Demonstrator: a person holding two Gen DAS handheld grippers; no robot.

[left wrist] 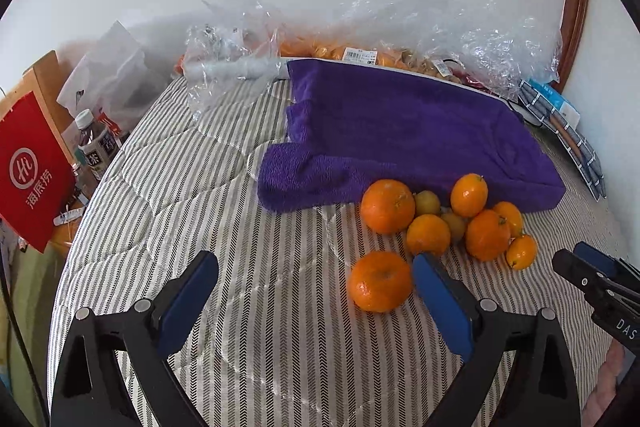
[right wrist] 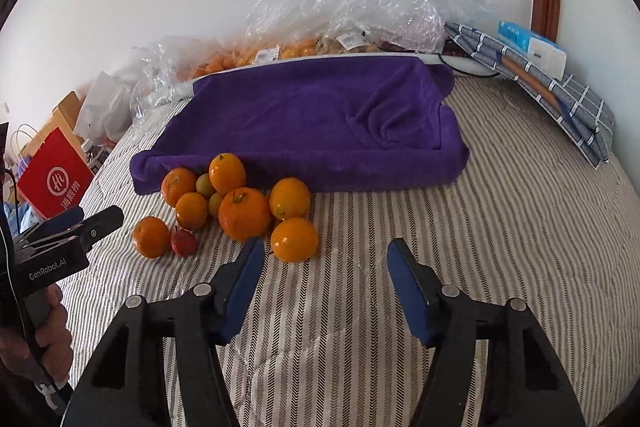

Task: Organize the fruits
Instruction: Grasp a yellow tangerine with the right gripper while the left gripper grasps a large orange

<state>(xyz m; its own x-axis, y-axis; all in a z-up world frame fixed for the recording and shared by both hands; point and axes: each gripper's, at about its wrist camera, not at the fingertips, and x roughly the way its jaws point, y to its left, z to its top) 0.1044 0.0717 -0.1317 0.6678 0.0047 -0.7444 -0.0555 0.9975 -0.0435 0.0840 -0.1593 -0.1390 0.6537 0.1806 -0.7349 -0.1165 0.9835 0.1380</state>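
my left gripper (left wrist: 314, 267) hangs low over the striped bedcover (left wrist: 240, 227) with its blue pads spread wide and nothing between them. one orange (left wrist: 379, 281) lies loose on the cover just beside the inner face of its right pad (left wrist: 440, 303), not touching as far as i can see. past it, the pile of fruit (left wrist: 448, 219) sits bunched against the front edge of the purple towel (left wrist: 400, 131): several oranges packed touching each other, with two small greenish-yellow fruits (left wrist: 427, 203) tucked in the middle.

my right gripper (right wrist: 325, 259) is also spread wide and holds nothing. its left pad (right wrist: 244, 287) ends just in front of the nearest orange (right wrist: 294, 239) and the big orange (right wrist: 244, 213) behind it. from the right wrist view i also see a small red fruit (right wrist: 184, 242) next to the loose orange at the left of the pile.

the towel is draped over a flat raised shape on the bed. behind it, against the wall, lie crumpled clear plastic bags (right wrist: 360, 11) with more orange fruit showing through. a red paper bag (left wrist: 28, 167) stands off the left edge of the bed beside some bottles (left wrist: 94, 147), and a folded checked cloth (right wrist: 560, 95) lies at the far right.
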